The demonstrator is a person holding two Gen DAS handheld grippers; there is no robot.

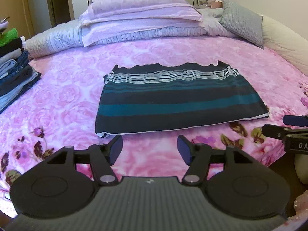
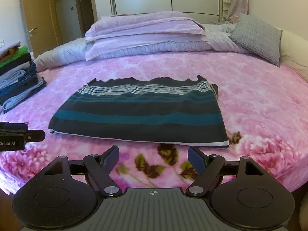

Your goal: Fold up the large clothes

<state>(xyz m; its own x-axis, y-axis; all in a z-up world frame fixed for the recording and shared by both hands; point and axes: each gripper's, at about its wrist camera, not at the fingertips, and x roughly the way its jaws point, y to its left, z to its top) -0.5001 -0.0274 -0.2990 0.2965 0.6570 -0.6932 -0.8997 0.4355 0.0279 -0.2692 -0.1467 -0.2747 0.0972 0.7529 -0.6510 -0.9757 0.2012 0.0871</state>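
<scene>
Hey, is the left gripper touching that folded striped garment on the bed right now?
Apart. The left wrist view shows pink blanket between the open left gripper and the striped garment.

Pink floral blanket [image 2: 259,100], lilac pillows [image 2: 146,28], grey cushion [image 2: 258,36], wooden door [image 2: 38,19]

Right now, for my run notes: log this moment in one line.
garment: striped garment folded flat on bed | left gripper: open, empty | right gripper: open, empty
</scene>
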